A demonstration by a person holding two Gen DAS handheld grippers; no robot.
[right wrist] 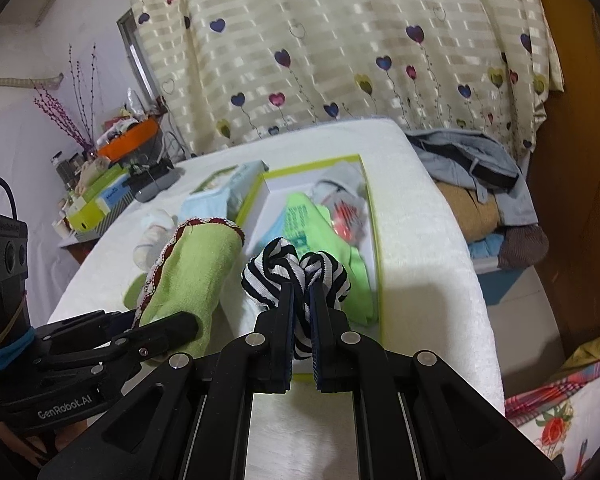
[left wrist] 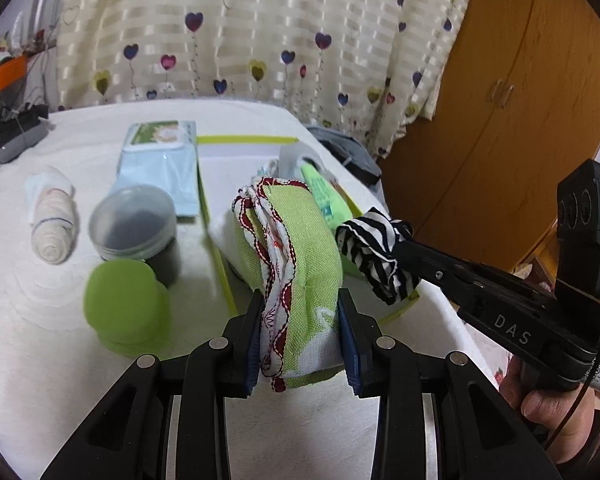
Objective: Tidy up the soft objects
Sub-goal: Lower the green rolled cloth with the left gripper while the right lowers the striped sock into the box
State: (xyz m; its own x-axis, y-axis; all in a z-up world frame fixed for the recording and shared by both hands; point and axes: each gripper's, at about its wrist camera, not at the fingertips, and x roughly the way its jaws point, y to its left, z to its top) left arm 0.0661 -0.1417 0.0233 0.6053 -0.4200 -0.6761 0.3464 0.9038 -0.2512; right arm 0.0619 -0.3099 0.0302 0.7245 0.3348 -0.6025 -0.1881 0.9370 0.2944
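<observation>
Both grippers loaded up over the white bed

The left gripper (left wrist: 300,336) is pinching a folded green cloth (left wrist: 300,256) with red-and-white scalloped trim, pads pressed on both sides of it; the right gripper (right wrist: 302,320) is squeezed tight on a black-and-white striped cloth (right wrist: 296,276) that bunches out past the tips; both cloths hang above the near end of the lime-edged box (right wrist: 374,216), which sits toward the bed's right edge with a green piece (right wrist: 320,228) already in it; a rolled white cloth (left wrist: 54,220), a grey-lidded jar (left wrist: 134,222) and a green round pad (left wrist: 120,300) sit on the bed left of the box.
</observation>
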